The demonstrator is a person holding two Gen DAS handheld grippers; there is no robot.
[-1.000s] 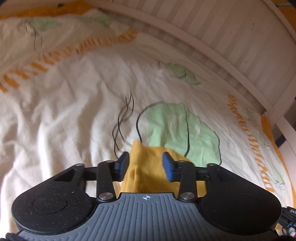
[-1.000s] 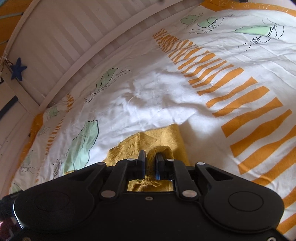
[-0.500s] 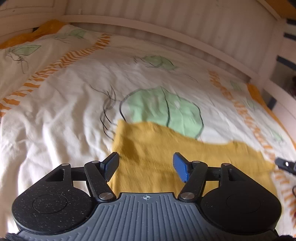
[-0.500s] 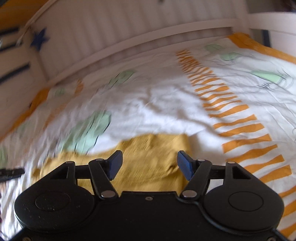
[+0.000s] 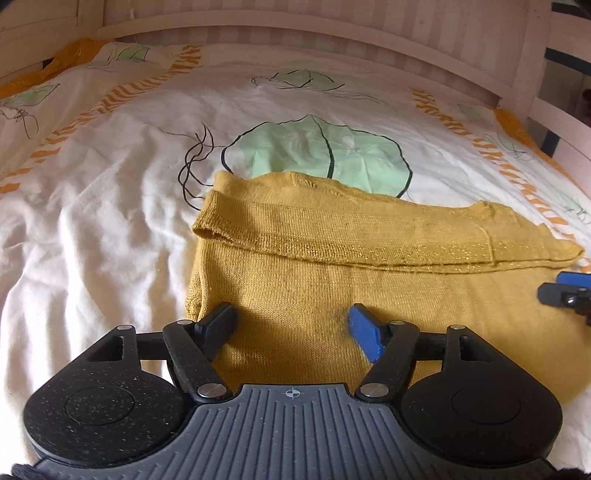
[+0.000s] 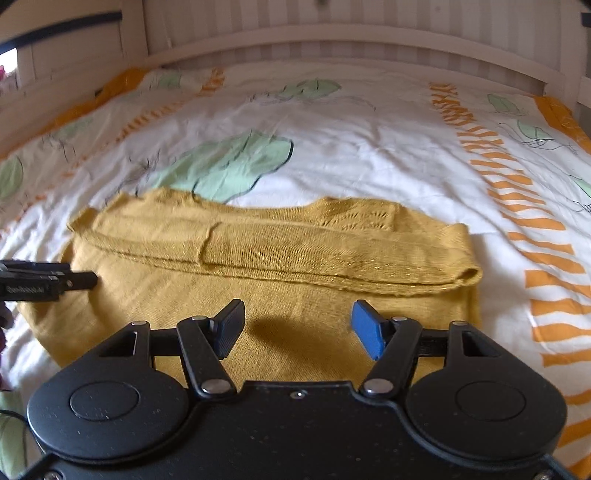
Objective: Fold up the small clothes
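A bed (image 5: 92, 229) is covered by a white duvet cover (image 6: 369, 158) printed with green leaves and orange stripes, and it is bounded at its far edge by a pale slatted bed frame (image 5: 295, 29). A mustard-yellow knitted garment (image 5: 332, 266) is laid flat on the bed near its near edge, well apart from the far frame, with its far portion folded toward the viewer so that a doubled hem band (image 6: 295, 258) is formed across its width. The left tool (image 5: 291, 325) is held over the garment's left end; its jaws are opening, and nothing is pinched between them. The right tool (image 6: 297, 323) is held over the right end, spread wide, with only flat knit seen below the gap.
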